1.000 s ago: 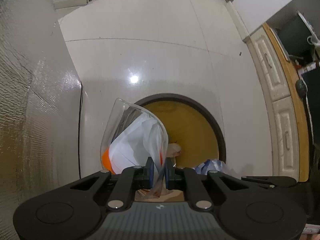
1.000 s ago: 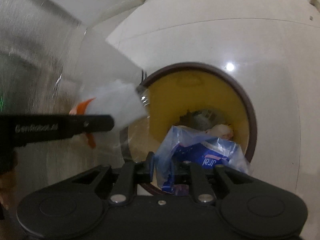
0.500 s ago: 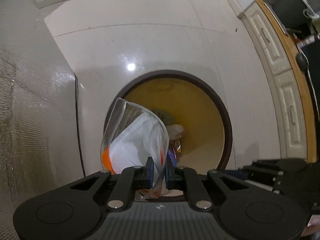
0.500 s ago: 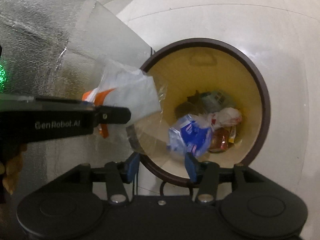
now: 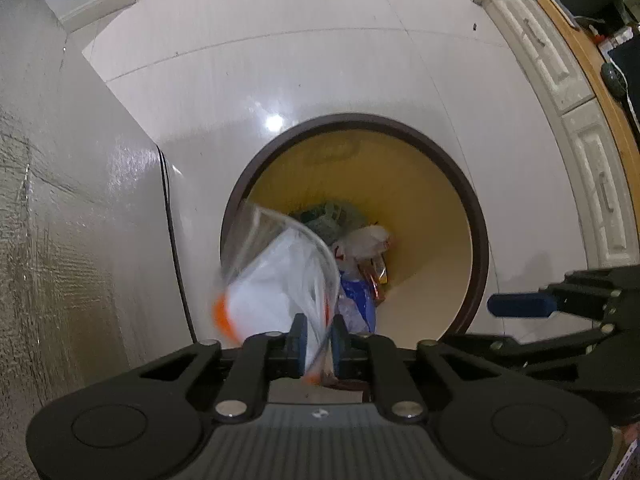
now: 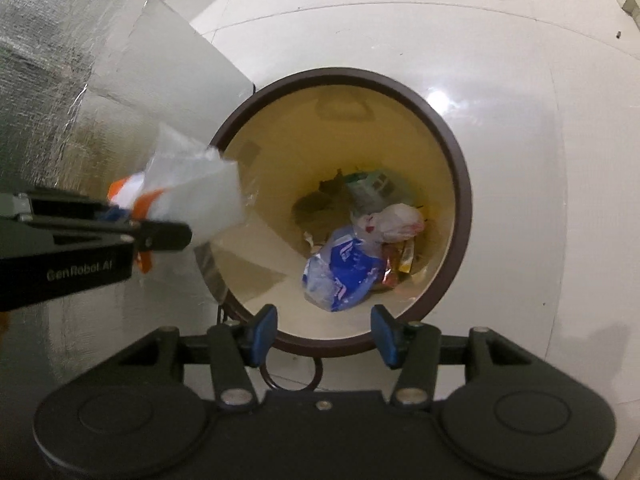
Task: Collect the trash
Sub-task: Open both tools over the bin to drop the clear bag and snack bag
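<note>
**Over the bin, wrapper slipping**

Above the bin (image 5: 476, 236) rim I see my left gripper (image 5: 318, 344) opening its fingers, the clear wrapper (image 5: 280, 280) between them, blurred. My right gripper (image 6: 324, 330) hangs over the bin's near edge, fingers apart and empty. Inside the bin lies a blue bag (image 6: 340, 272).

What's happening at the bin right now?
Trash is going into the round bin. The left gripper is over its rim with a clear plastic bag between its jaws, which are opening. The right gripper is open and empty. A blue wrapper already lies at the bottom among other litter.
</note>
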